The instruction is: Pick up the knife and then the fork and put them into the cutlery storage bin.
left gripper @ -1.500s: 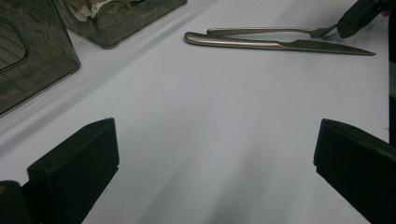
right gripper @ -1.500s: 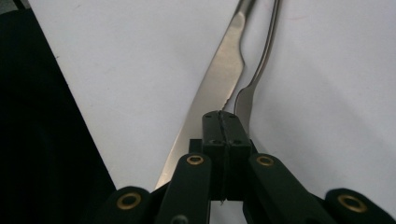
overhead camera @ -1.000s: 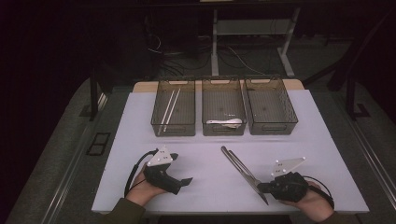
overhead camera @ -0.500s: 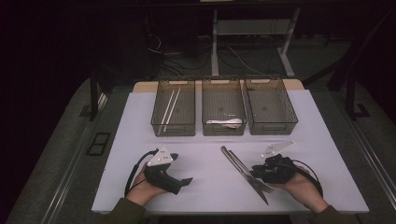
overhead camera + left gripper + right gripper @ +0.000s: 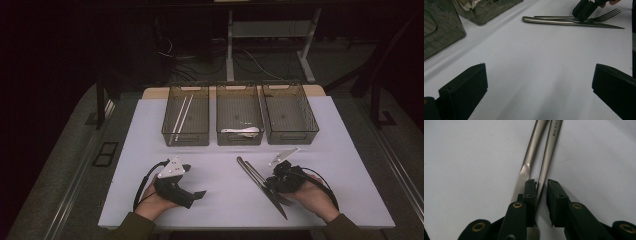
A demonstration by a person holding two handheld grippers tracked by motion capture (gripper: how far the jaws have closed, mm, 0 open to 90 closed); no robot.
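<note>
Right gripper (image 5: 541, 185) seemingly astride fork (image 5: 549, 155)

Right tongs reach the cutlery
The right tongs (image 5: 272, 184) slid from the table's near edge onto the fork (image 5: 546, 162), jaws just narrowing around its handle.

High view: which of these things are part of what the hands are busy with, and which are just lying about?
In the job:
- steel fork, between the right gripper's jaws, which have just been closing but do not pinch it
- steel knife beside it

Lying about:
- white chopsticks in the left smoky plastic bin
- white spoon in the middle bin
- left gripper, open
</note>
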